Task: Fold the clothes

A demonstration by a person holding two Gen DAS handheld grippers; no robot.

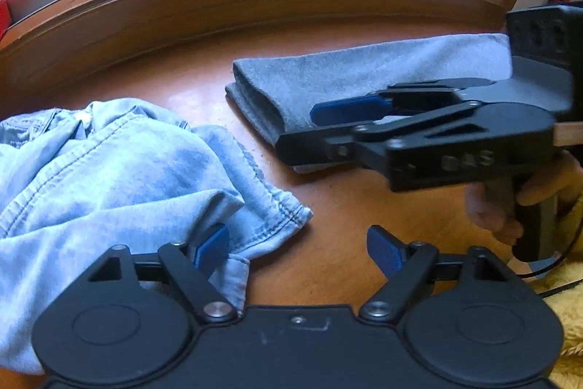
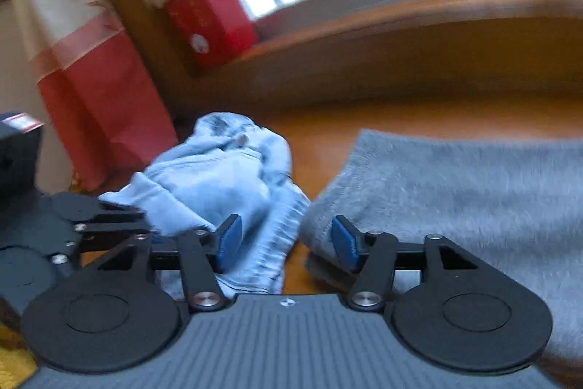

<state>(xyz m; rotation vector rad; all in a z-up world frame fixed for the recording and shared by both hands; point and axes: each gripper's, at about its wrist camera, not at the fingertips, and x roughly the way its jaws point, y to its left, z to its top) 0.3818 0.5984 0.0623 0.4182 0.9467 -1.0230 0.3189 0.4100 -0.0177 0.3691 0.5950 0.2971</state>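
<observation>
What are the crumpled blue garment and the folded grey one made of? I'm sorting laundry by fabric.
Blue garment: apparently washed denim, shown by faded colour and stitched double seams. Folded grey garment: soft, matte, fuzzy nap; probably fleece or brushed knit.

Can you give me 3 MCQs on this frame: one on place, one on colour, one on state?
1. Where does the folded grey garment lie relative to the crumpled denim garment in the left wrist view?
A. To its right, nearer the window
B. On top of it
C. Under it

2. What colour are the pads on the gripper fingers?
A. Red
B. Blue
C. Yellow

3. How does the left gripper stand?
A. Shut on the denim
B. Shut on the grey garment
C. Open, nothing pressed between its pads

Answers:
1. A: the two lie apart on the wooden surface, the grey one to the right.
2. B: blue pads show on both grippers.
3. C: bare wood shows in the wide gap between the fingers.
</observation>
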